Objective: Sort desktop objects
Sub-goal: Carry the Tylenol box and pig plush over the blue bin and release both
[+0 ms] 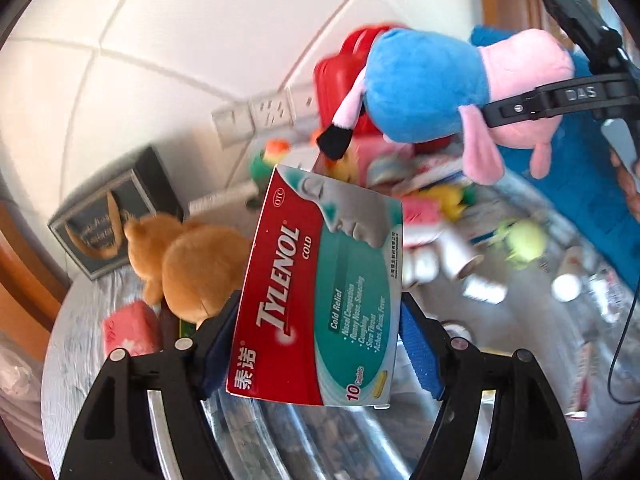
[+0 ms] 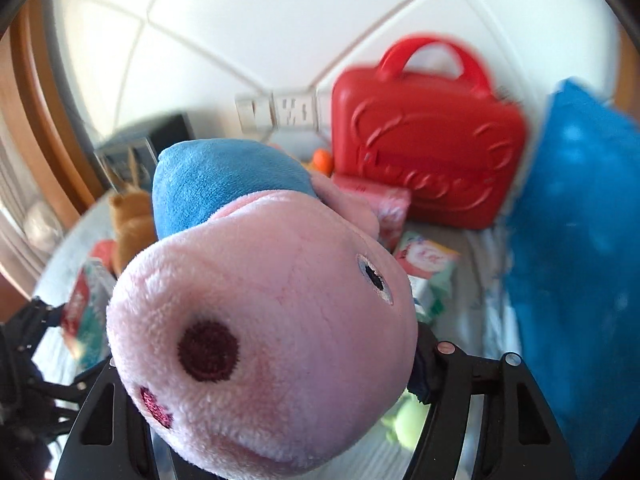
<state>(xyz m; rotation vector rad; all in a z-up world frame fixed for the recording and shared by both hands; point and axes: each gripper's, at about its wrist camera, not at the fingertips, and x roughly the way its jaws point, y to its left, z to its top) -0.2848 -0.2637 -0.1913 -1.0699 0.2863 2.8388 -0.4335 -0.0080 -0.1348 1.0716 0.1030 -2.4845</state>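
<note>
Left gripper (image 1: 320, 340): tilted downward over the cluttered table (image 1: 76, 320), jaws clamped on the lower edges of an upright Tylenol Cold box (image 1: 320, 288), lifted clear of the clutter. Right gripper (image 2: 276, 392): likewise angled down, jaws clamped on the head of a pink-and-blue plush pig (image 2: 260, 300), its body pointing away toward the wall. Behind: brown plush bear (image 1: 192, 264), red toy case (image 2: 428, 152), blue cushion (image 2: 576, 240).

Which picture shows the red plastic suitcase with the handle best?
The right wrist view: the red plastic suitcase shows nearly whole there, handle and embossed front, slightly blurred. In the left wrist view the blue-and-pink plush pig hides most of it.
</note>
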